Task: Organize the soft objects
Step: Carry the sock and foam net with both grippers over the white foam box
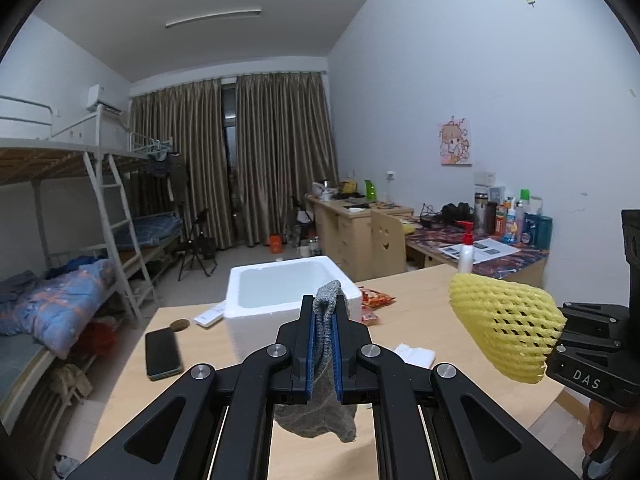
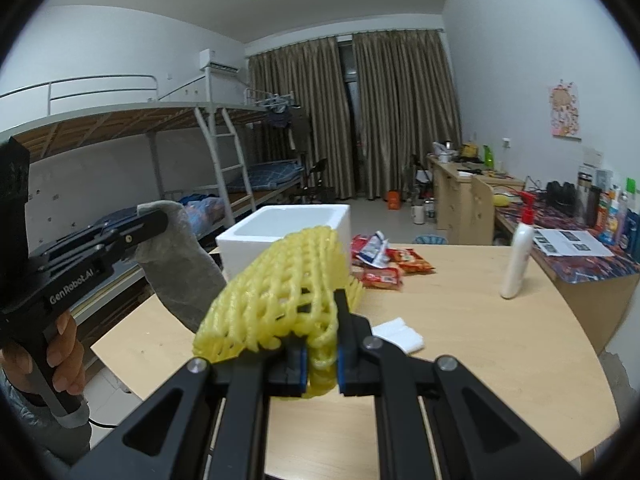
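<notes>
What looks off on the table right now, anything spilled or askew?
Nothing spilled. The red snack packets lie in a loose, crumpled heap beside the white foam box, one apparently torn open. The lotion bottle stands upright. The grey sock and the yellow foam net are each clamped in a gripper, off the table.

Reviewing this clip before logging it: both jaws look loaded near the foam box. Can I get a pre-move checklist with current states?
1. Left gripper shut on the grey sock: ok.
2. Right gripper shut on the yellow foam net: ok.
3. White foam box open-topped, nothing seen inside: ok.
4. Sock held above the table, hanging free: ok.
5. Snack packets lie beside the box, not in it: ok.
6. Box's full floor: cannot tell.
</notes>
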`<state>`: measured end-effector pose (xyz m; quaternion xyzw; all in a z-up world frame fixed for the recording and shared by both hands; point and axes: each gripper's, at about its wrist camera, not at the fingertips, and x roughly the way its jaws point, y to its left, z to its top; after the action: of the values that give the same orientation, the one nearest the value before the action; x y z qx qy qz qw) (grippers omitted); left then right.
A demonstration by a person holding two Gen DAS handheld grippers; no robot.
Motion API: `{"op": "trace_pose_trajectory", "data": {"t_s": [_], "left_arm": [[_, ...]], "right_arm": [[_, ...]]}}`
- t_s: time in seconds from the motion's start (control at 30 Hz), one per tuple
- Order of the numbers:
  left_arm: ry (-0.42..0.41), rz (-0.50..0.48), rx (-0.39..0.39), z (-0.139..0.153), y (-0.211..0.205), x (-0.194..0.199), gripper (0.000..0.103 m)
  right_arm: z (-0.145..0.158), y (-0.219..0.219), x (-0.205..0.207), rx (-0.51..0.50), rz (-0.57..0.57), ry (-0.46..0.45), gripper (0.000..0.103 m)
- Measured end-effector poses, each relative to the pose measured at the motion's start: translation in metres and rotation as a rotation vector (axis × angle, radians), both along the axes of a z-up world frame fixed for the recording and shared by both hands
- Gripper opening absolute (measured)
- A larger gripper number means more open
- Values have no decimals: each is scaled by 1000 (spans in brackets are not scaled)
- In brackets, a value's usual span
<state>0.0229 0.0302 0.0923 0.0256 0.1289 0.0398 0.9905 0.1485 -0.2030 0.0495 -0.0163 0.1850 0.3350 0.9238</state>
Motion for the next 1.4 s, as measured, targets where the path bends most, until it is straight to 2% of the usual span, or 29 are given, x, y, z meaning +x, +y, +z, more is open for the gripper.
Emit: {"op": "trace_pose_trajectory", "data": {"t_s": [0.43, 0.83, 1.4], "left_arm": [[0, 13, -17, 0, 12, -1, 7], [-26, 24, -15, 16, 20, 4, 7], [-25, 18, -23, 45, 35, 43, 7]], "right_arm": [[2, 23, 0, -10, 61, -1, 13], [17, 38, 2, -20, 84, -35, 13], [37, 65, 34, -25, 119, -44, 13]]}}
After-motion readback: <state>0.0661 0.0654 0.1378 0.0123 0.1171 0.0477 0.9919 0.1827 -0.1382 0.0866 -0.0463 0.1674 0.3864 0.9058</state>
